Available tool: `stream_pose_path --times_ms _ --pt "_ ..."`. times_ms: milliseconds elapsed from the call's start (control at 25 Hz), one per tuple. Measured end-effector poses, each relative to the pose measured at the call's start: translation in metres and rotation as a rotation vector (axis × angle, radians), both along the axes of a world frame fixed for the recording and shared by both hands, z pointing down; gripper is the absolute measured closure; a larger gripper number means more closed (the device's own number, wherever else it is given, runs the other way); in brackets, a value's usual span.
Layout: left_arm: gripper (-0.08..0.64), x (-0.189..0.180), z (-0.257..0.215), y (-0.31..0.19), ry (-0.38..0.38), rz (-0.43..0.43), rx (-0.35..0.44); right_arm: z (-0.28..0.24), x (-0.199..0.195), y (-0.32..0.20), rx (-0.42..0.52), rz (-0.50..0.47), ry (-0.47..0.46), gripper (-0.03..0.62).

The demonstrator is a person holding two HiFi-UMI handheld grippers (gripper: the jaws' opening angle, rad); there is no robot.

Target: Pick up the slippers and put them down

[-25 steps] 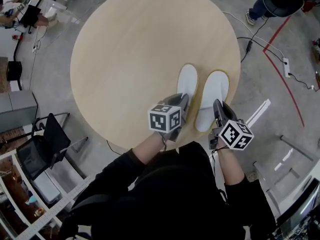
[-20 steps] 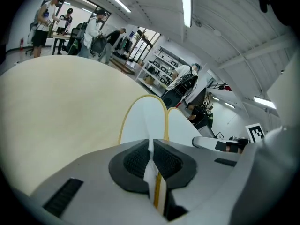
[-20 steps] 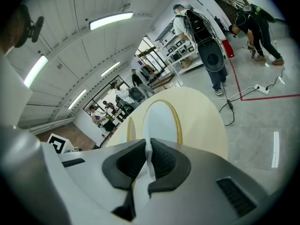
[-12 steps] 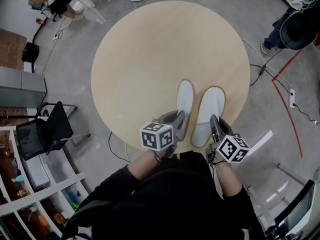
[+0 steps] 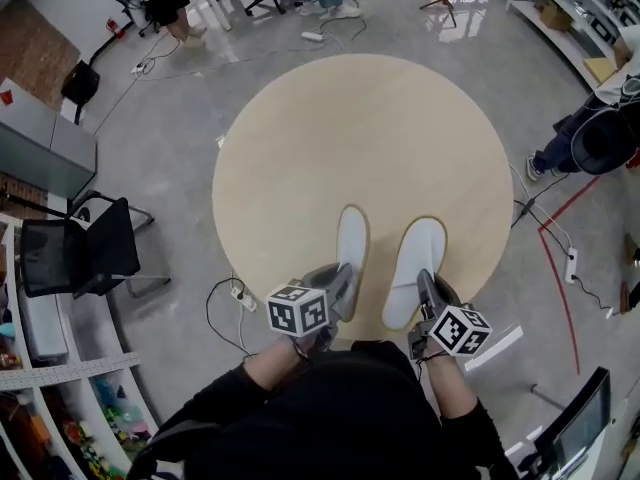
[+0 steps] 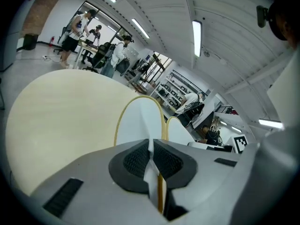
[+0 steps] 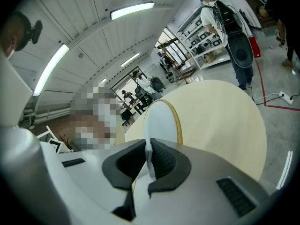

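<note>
A round pale-wood surface point(image 5: 340, 128) stood on a glossy grey floor point(image 5: 160, 158), with a black chair point(image 5: 75, 253) beyond its left edge and people working farther off. At the surface's near edge were a left slipper point(image 5: 351, 236) and a right slipper point(image 5: 418, 258), white with tan-rimmed soles, side by side and apart, toes pointing away. The left tool point(image 5: 343, 286) was clamped on the left slipper's heel end and the right tool point(image 5: 427, 290) on the right slipper's. Both tools pointed forward and somewhat downward.

Left tool point(image 5: 343, 286) and right tool point(image 5: 426, 286) side by side, jaws clamped.
</note>
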State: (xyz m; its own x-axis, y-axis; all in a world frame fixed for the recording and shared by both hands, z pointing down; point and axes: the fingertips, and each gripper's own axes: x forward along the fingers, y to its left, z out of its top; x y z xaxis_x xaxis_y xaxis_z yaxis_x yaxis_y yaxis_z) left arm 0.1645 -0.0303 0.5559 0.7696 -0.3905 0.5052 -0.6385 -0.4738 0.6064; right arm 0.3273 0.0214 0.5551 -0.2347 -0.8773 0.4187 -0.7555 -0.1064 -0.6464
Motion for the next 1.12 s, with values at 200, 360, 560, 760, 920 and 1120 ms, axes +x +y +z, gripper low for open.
stream_pose_path --times_ms 200,360,560,760,920,1120 --pt "0.523 -0.08 -0.016 -0.02 0.035 -0.037 0.015 -0.014 -0.06 -0.021 0.002 0.01 0.033 0.561" --pt "0.523 -0.153 -0.024 -0.036 0.053 -0.05 0.029 -0.027 -0.119 -0.034 0.021 0.034 0.051 0.561" --pt "0.523 -0.222 -0.034 -0.055 0.068 -0.044 0.047 -0.04 -0.178 -0.052 0.041 0.071 0.064 0.561" --pt "0.523 -0.264 -0.04 -0.063 0.095 -0.016 0.066 -0.042 -0.229 -0.06 0.043 0.066 0.067 0.561" --pt "0.523 -0.272 -0.054 -0.067 0.178 -0.04 0.082 -0.044 -0.248 -0.059 0.029 0.033 0.083 0.561" --pt "0.523 -0.265 -0.061 -0.068 0.189 -0.073 0.07 -0.052 -0.249 -0.06 0.021 -0.015 0.086 0.561"
